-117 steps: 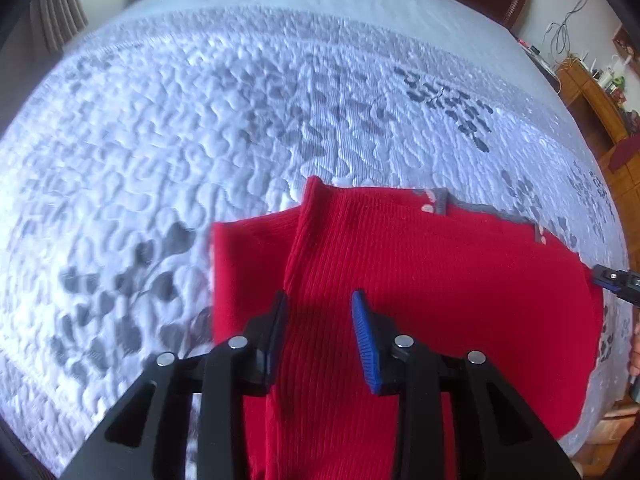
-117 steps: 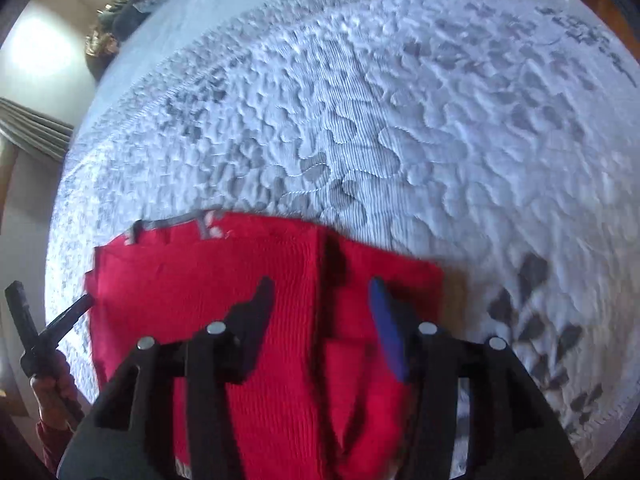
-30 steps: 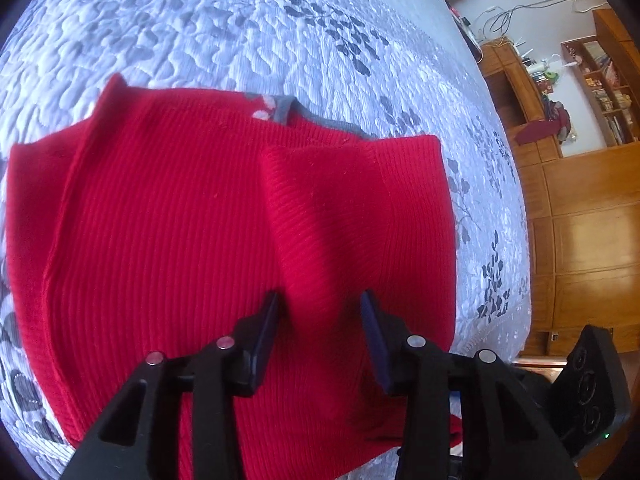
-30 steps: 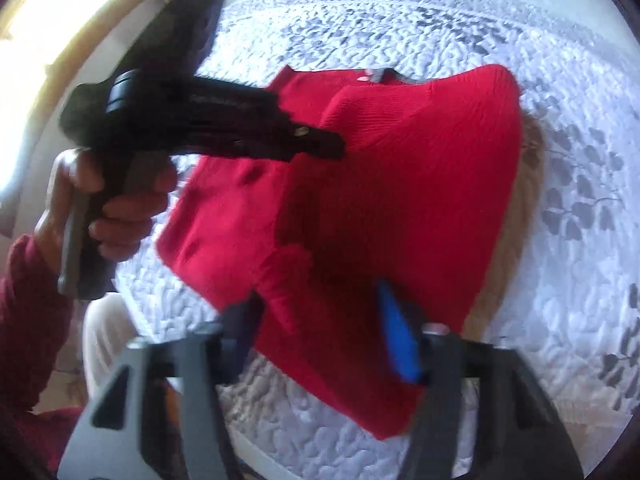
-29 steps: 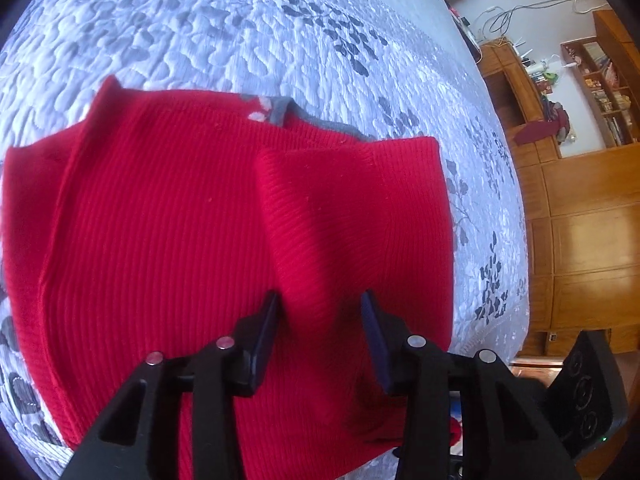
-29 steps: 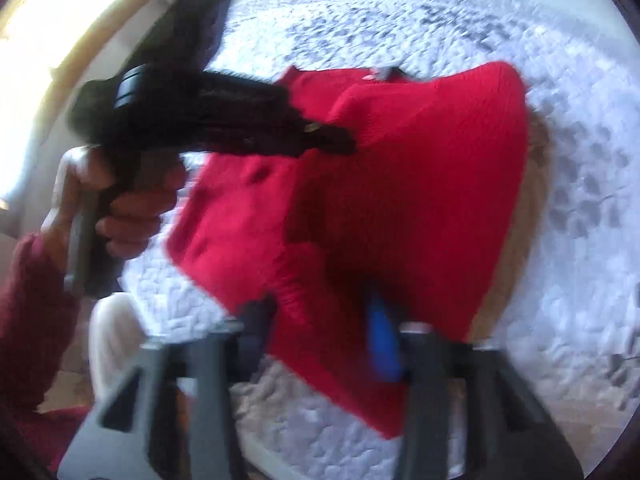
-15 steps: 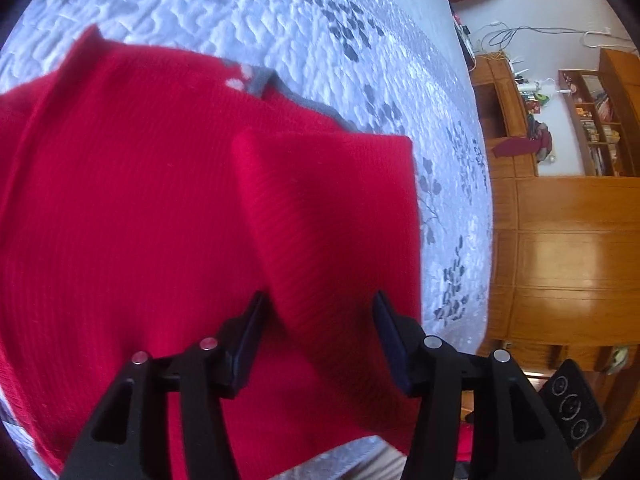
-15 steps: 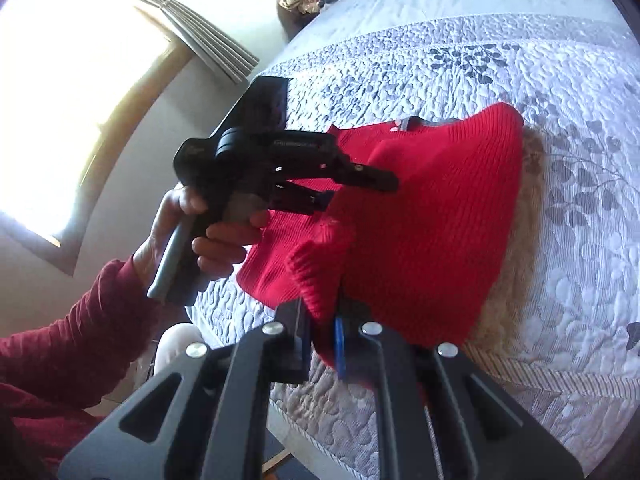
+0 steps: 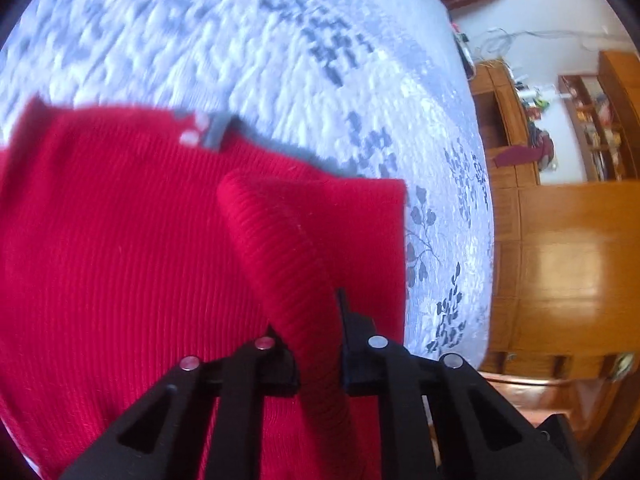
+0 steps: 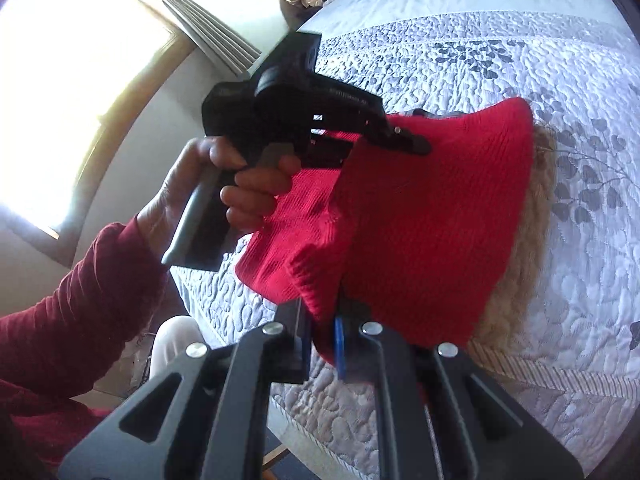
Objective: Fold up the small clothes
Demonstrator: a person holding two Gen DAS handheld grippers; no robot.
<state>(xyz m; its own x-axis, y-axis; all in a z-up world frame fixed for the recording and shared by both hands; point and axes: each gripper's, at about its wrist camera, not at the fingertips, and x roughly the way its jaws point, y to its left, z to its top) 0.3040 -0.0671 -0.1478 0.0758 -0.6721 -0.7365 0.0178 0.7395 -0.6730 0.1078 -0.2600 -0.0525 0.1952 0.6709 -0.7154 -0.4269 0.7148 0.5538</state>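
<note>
Red ribbed knit sweater (image 9: 120, 260) lies on the quilted bedspread (image 9: 240, 40), near its edge, partly folded. We have the left gripper (image 9: 316, 344) clamped on a raised sleeve-like fold, and the right gripper (image 10: 320, 332) pinched on the cuff or corner nearest us. The fold's long axis runs away from the left fingers toward the grey collar (image 9: 216, 132). Likely next we carry both across the body; right sits nearer the bed edge.
</note>
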